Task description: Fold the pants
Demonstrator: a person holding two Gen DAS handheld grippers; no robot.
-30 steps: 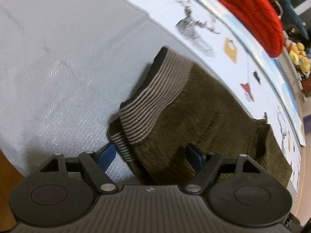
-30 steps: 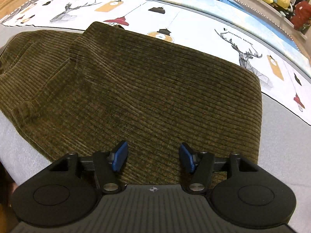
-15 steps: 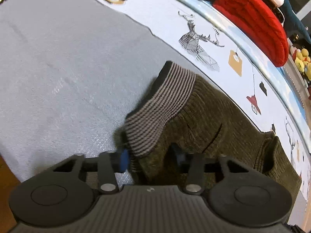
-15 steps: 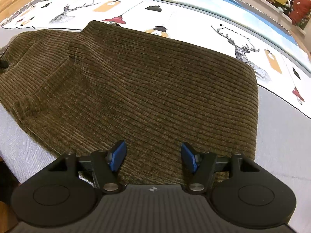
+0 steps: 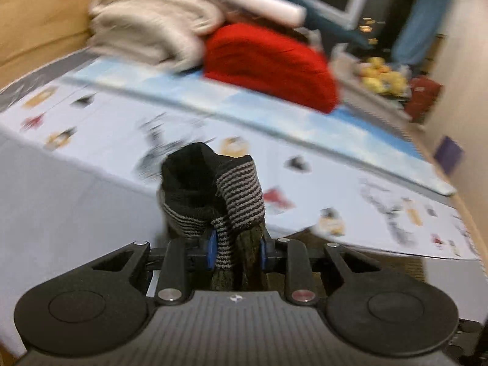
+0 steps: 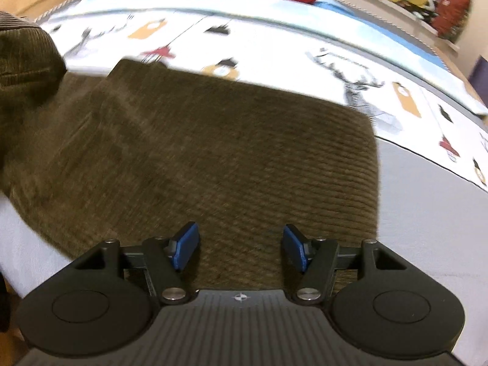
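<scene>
Up at 12 o'clock from my left gripper (image 5: pixel 235 250), the striped cuff (image 5: pixel 241 195) sits pinched and lifted off the bed (image 5: pixel 61 189), jaws having just closed on it, ready for folding over. My right gripper (image 6: pixel 241 250) hangs spread above the pants (image 6: pixel 213 152), probably to pin them.

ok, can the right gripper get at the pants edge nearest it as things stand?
Probably yes. The right gripper is open above the pants, nothing between. The left gripper grips the striped cuff, well clear.
</scene>
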